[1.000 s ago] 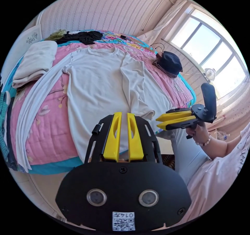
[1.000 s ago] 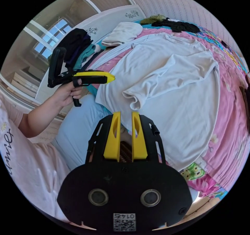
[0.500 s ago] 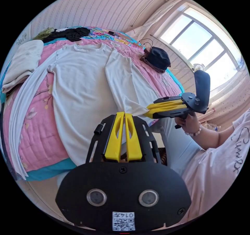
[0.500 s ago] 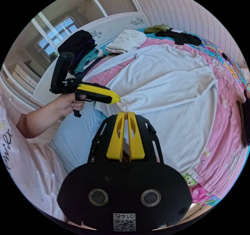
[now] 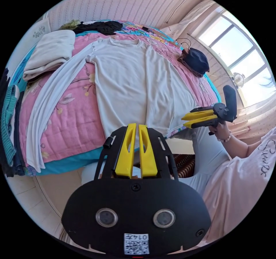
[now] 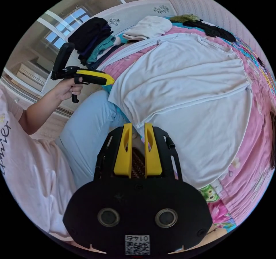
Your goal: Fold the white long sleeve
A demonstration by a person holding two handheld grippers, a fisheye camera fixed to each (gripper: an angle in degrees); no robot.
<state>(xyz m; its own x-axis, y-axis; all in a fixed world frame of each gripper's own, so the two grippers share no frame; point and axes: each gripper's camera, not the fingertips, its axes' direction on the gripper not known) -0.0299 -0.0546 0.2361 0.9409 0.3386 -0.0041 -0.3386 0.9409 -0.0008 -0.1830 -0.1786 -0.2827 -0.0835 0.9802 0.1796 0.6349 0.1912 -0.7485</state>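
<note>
- Lying flat on the pink bed cover (image 5: 72, 121), collar at the far end and hem at the near edge, the white long sleeve (image 5: 129, 80) has its right sleeve folded over the body, running down toward the hem.
- The left sleeve (image 5: 49, 103) is not yet folded: it stretches straight out across the pink cover toward the near-left edge of the bed.
- Left gripper (image 5: 134, 128) hangs off the near edge of the bed, fingers a narrow slit apart, nothing between them.
- Right gripper (image 6: 135, 127) sits just off the near hem, fingers a little apart and empty; the left gripper view shows it near the shirt's near-right corner, clear of the cloth.
- Likely next step: fold the left sleeve in to mirror the right one.
- To do it well: pinch near the cuff, lift just enough to clear the cover, and lay it parallel to the side seam so it doesn't drag wrinkles into the body.
- Risk: thin cloth may slip from a shallow pinch.
- Folded cream cloth (image 5: 49, 52) and dark clothes (image 5: 97, 27) at the far end are well apart from the shirt's path.
</note>
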